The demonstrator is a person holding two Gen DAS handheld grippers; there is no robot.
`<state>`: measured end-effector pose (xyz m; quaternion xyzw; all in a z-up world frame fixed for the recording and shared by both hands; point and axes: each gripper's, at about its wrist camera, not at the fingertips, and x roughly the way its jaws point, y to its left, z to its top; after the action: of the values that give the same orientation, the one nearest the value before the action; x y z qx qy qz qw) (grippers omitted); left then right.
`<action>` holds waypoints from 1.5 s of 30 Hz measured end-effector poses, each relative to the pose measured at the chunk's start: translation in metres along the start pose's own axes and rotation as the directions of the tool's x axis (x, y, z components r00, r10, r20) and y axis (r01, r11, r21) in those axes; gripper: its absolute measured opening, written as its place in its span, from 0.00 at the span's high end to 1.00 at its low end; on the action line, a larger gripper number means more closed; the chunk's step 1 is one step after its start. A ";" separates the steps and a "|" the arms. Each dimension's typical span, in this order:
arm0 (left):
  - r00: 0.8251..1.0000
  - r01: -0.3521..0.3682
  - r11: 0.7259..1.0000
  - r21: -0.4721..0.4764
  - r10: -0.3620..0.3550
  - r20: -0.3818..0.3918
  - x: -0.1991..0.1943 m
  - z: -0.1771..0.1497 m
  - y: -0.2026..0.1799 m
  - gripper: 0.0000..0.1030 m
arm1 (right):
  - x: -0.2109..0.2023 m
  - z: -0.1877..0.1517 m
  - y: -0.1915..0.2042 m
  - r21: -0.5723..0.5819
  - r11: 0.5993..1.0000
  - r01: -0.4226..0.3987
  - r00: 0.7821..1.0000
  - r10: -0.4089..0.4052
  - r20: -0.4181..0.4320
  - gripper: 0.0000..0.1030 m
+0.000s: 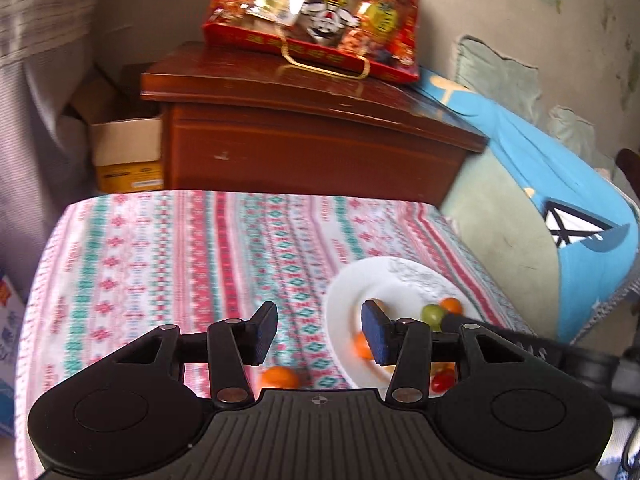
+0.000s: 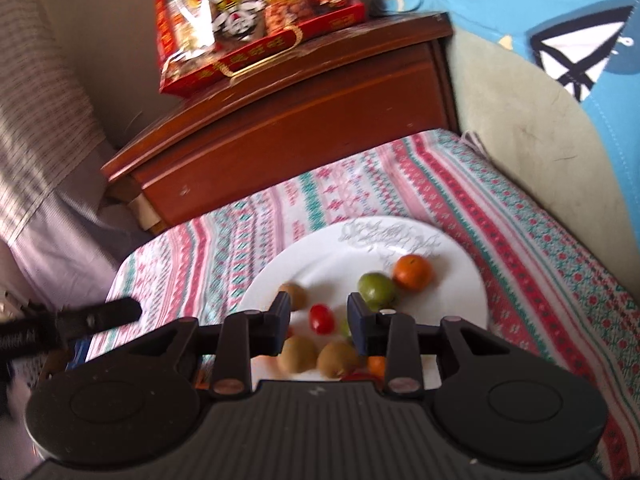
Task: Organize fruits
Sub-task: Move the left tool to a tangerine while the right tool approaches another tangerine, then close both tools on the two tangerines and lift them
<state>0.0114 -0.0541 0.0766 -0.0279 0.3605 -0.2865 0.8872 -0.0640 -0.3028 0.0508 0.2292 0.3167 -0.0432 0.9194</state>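
A white plate sits on the patterned cloth and holds several fruits: an orange, a green fruit, a red tomato and brown kiwis. My right gripper is open and empty, low over the plate's near side with the tomato between its fingers' line of sight. My left gripper is open and empty above the plate's left rim. A loose orange lies on the cloth just left of the plate, below the left gripper.
A brown wooden cabinet stands behind the table with a red gift bag on top. A cardboard box sits to its left. A green cushion with blue cloth borders the right side.
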 end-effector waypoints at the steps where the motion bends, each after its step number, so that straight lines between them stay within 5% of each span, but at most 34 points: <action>1: 1.000 -0.004 1.000 -0.012 0.004 -0.001 -0.001 0.000 0.003 0.56 | 0.000 -0.002 0.003 -0.006 1.000 -0.011 1.000 0.011 -0.007 0.68; 20: 0.991 -0.121 0.988 -0.099 0.115 -0.065 0.008 -0.008 0.039 0.55 | 0.012 -0.043 0.058 -0.146 0.974 -0.173 0.976 0.150 -0.155 0.68; 39: 0.984 -0.144 0.985 -0.092 0.132 -0.123 0.024 -0.019 0.045 0.55 | 0.042 -0.065 0.081 -0.263 0.953 -0.148 0.974 0.095 -0.206 0.63; 45: 0.983 -0.136 0.988 -0.074 0.125 -0.134 0.030 -0.025 0.044 0.55 | 0.042 -0.069 0.083 -0.293 0.946 -0.141 0.978 0.088 -0.187 0.70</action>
<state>0.0337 -0.0297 0.0283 -0.0225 0.4296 -0.2137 0.8771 -0.0505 -0.1950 0.0105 0.1054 0.3835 0.0798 0.9140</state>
